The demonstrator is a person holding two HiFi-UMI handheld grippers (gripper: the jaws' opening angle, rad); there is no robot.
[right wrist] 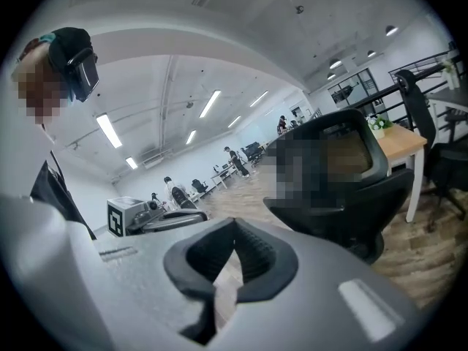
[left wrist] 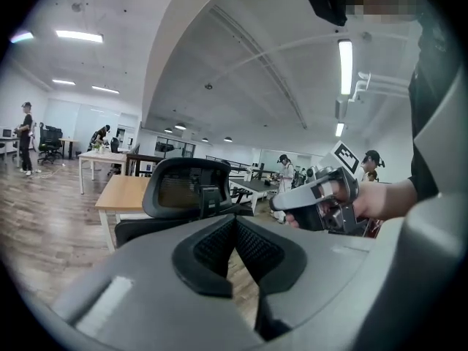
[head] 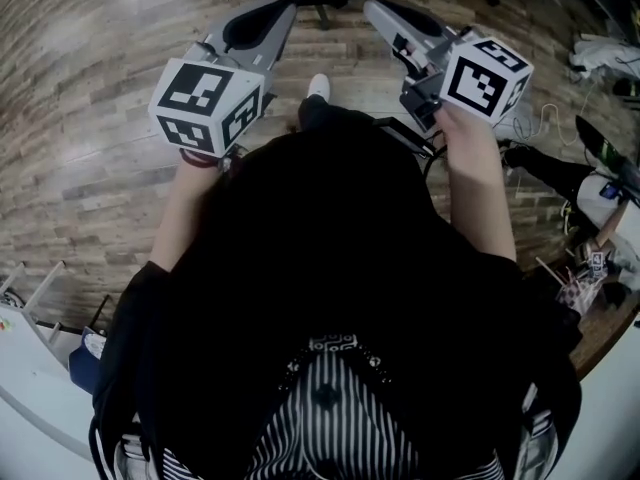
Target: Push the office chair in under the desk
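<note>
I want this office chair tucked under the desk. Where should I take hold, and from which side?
Probably the top of the backrest, from behind: the office chair shows its rear side here, with the desk beyond it.

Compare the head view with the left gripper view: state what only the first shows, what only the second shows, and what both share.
Only the head view: the person's shoe and striped clothing. Only the left gripper view: the wooden desk, ceiling lights and distant people. Both: the office chair, just its edge in the head view; the right gripper; the wooden floor; the left gripper, jaws together.
</note>
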